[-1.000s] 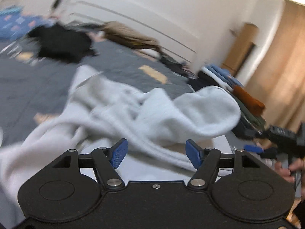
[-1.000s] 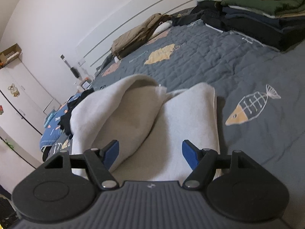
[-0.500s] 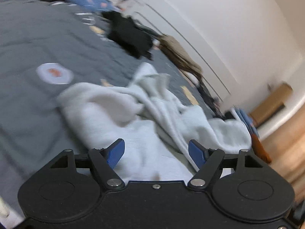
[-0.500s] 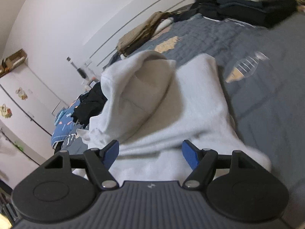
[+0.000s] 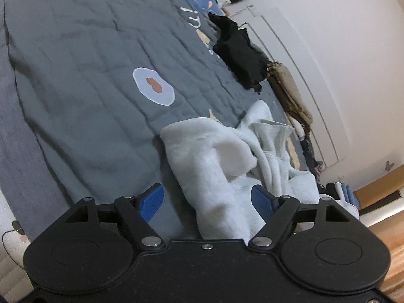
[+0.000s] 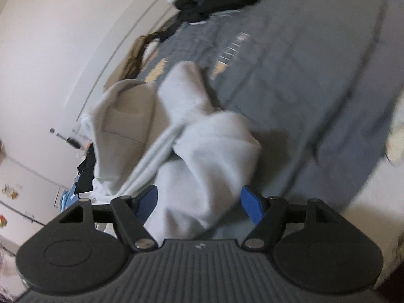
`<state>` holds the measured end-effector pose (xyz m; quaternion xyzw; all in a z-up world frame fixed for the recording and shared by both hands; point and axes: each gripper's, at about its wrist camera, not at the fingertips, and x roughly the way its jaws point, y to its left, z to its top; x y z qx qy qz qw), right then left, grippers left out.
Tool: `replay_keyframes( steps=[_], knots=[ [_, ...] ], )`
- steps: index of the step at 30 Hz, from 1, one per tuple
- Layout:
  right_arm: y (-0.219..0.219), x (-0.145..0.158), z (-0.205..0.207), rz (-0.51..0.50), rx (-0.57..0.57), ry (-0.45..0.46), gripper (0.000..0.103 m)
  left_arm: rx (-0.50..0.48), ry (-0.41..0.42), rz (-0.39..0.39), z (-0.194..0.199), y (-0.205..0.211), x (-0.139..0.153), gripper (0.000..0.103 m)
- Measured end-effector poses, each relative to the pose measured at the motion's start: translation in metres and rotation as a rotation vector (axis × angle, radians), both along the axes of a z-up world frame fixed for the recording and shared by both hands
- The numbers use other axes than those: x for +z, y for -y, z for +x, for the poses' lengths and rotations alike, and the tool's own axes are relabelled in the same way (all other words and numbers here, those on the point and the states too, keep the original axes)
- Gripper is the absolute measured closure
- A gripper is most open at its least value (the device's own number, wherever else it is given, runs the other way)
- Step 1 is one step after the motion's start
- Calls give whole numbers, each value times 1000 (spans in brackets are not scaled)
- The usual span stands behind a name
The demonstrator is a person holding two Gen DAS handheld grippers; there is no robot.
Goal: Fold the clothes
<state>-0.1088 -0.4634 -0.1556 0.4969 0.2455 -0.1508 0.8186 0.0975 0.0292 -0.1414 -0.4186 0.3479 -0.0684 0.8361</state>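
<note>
Now both views are tilting hard compared with a moment ago, the bed swinging sideways and the right view blurring. Left gripper (image 5: 208, 199) is hanging with its blue pads (image 5: 151, 202) spread wide, gripping nothing, the pale grey sweatshirt (image 5: 222, 166) running up between them. Right gripper (image 6: 199, 203) is likewise gaping, cloth (image 6: 202, 156) bunching between its fingers but not pinched. That sweatshirt is lying rumpled on the grey quilt (image 5: 75, 75), fleecy, hood lining showing beige. Farther off, an egg patch (image 5: 153, 86) is showing, white stitched lettering near the black clothes (image 5: 240, 53) is reading unclear, and tan trousers (image 5: 290, 93) are lying by the wall.
</note>
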Motion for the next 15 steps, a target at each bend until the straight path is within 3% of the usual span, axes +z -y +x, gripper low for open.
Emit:
replay_keyframes(
  steps=[10, 15],
  knots=[
    [1, -24, 6, 51, -107, -39, 30, -35, -37, -3, 22, 17, -14, 27],
    [8, -35, 17, 100, -135, -4, 30, -66, -27, -4, 31, 29, -16, 27]
  ],
)
